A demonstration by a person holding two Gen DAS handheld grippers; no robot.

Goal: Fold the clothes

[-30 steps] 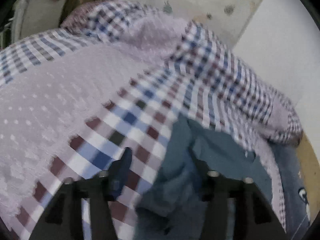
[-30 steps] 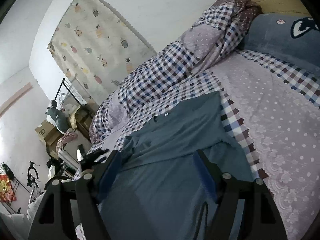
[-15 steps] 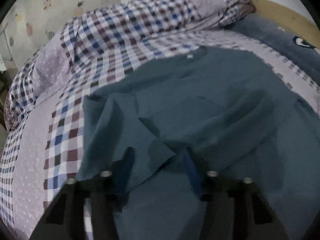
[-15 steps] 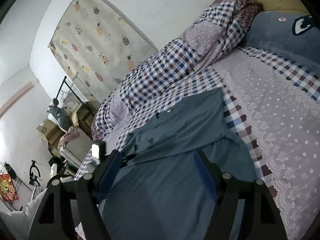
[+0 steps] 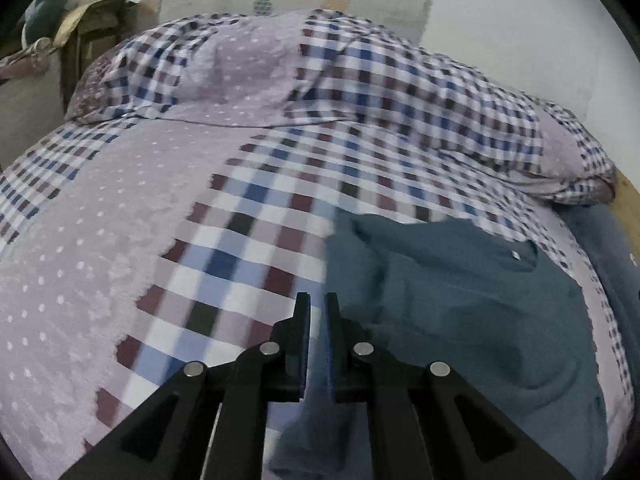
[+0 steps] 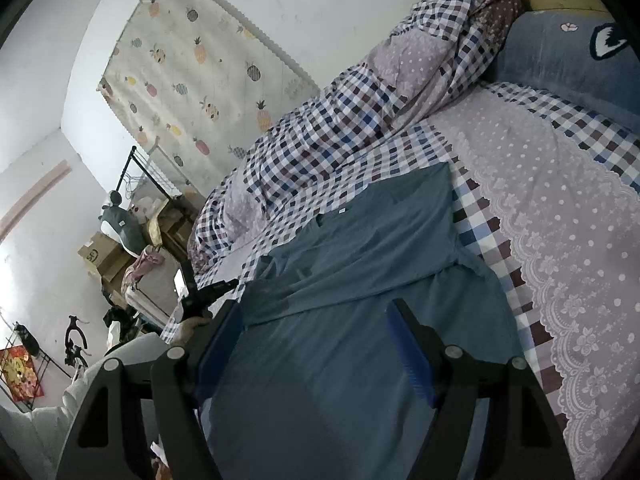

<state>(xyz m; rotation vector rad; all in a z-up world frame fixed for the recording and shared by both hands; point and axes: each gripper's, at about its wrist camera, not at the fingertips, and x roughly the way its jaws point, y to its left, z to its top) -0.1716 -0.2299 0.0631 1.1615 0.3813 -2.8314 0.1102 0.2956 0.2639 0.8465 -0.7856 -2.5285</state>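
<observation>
checked bedspread (image 5: 248,216) under blue shirt (image 6: 360,360); left gripper (image 5: 318,312) pinching shirt edge; right gripper (image 6: 316,316) jaws apart.

Both views are dim, lit by soft, cool indoor light with no hard shadows. In the left wrist view the checked and dotted lilac bedspread (image 5: 248,216) ahead of the tool is smeared by motion blur, its squares soft-edged. The right wrist view is sharper; a bright glare washes out the white wall (image 6: 16,264) far left of the tool. Fisheye distortion bows the bed and walls, and black vignetting rounds off the corners of both pictures.
</observation>
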